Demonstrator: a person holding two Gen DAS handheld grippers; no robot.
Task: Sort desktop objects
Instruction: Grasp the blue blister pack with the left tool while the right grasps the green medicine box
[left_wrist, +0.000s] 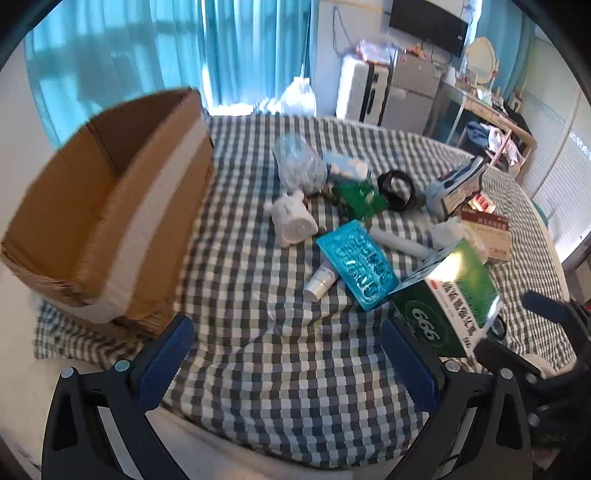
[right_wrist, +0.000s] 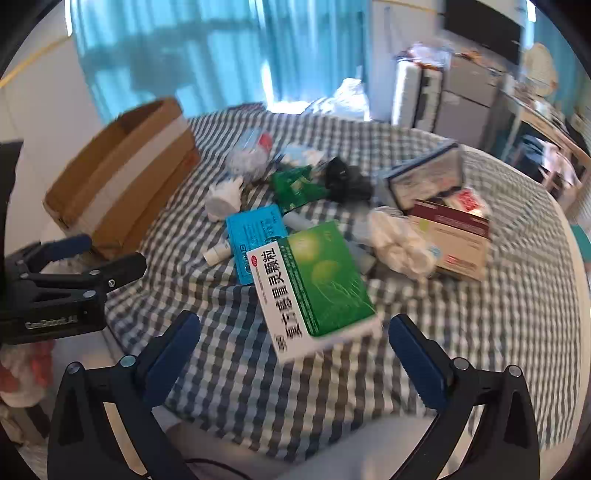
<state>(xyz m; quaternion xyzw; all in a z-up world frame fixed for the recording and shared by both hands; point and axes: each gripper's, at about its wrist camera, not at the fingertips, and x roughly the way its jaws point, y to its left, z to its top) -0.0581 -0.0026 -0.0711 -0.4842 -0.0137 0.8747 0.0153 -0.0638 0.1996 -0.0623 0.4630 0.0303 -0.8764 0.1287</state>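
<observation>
Near edge: bare checked cloth (left_wrist: 280, 369) | far left: open cardboard box (left_wrist: 110, 206) | left gripper (left_wrist: 288, 365), right gripper (right_wrist: 295, 365): jaws apart, empty | glossy green carton (right_wrist: 321, 284) centre

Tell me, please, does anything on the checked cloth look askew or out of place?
The green medicine box lies askew, propped on the blue blister tray rather than flat. The other items form a loose heap, none in the cardboard box.

Green medicine box (right_wrist: 325, 280) on checked cloth (right_wrist: 480, 332), between spread fingers (right_wrist: 173, 350).
</observation>
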